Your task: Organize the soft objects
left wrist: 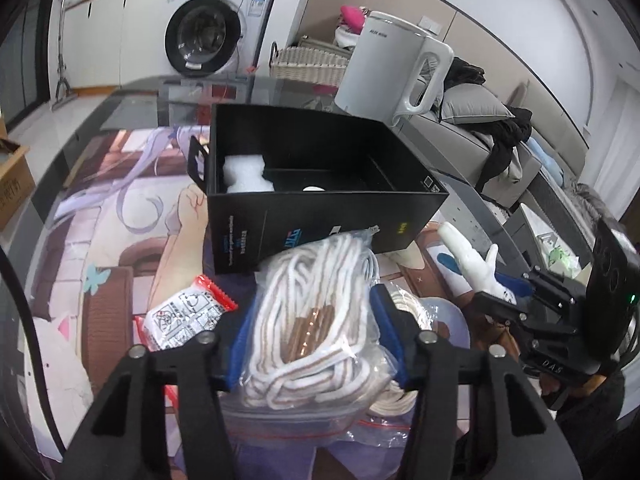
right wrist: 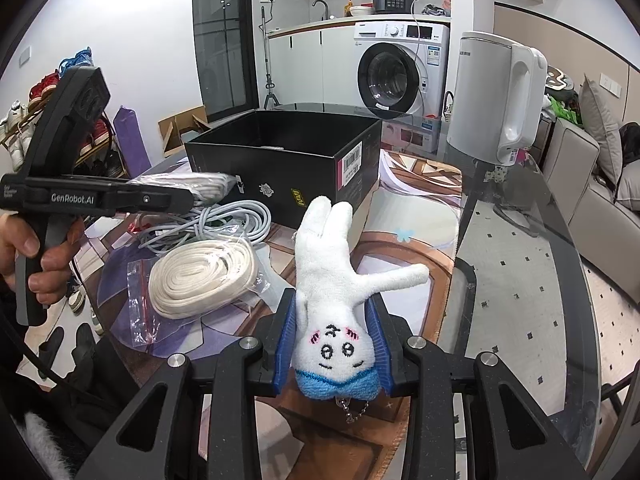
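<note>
My left gripper (left wrist: 316,320) is shut on a clear bag of white rope (left wrist: 316,312) and holds it just in front of the open black box (left wrist: 320,208). The box holds white foam (left wrist: 244,176). My right gripper (right wrist: 334,336) is shut on a white plush toy (right wrist: 336,280) with a face and blue end, held upside down above the table. The toy also shows in the left wrist view (left wrist: 476,256), and the left gripper with its bag shows in the right wrist view (right wrist: 192,192). The black box (right wrist: 288,160) stands beyond the toy.
A bagged flat white cord coil (right wrist: 204,276) and a grey cable bundle (right wrist: 224,220) lie on the printed mat. A red-edged packet (left wrist: 188,312) lies left. A white kettle (right wrist: 496,96) stands on the glass table, right of the box. A washing machine (right wrist: 400,72) is behind.
</note>
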Demonstrator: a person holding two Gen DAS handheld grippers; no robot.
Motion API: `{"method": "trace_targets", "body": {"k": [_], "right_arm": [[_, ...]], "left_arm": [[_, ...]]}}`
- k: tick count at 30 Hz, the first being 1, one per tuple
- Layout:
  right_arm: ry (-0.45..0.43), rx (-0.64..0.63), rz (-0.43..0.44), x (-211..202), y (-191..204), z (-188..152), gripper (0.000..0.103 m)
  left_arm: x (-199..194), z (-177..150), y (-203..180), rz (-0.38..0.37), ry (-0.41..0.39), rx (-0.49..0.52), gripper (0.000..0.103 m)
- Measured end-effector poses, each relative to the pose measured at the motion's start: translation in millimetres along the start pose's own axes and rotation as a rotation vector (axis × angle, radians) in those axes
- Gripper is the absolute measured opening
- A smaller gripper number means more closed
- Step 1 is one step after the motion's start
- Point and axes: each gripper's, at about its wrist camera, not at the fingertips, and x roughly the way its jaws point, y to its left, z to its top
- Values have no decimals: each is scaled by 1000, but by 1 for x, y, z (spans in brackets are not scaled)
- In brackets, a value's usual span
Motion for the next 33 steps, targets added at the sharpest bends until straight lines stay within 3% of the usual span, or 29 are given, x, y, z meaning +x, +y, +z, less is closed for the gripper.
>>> {"method": "trace_targets", "body": {"k": [13,21,33], "right_arm": [[-46,-8,2,-12,6,6,34],[-90,-16,12,-25,15,24,34],[-124,-22,8,-33,19,55,34]], "left_arm": [[-22,1,-2,36,-87,42,50],[-31,9,-4,69,-126,77,50],[-45,26,-10,58,-186,103,48]]}}
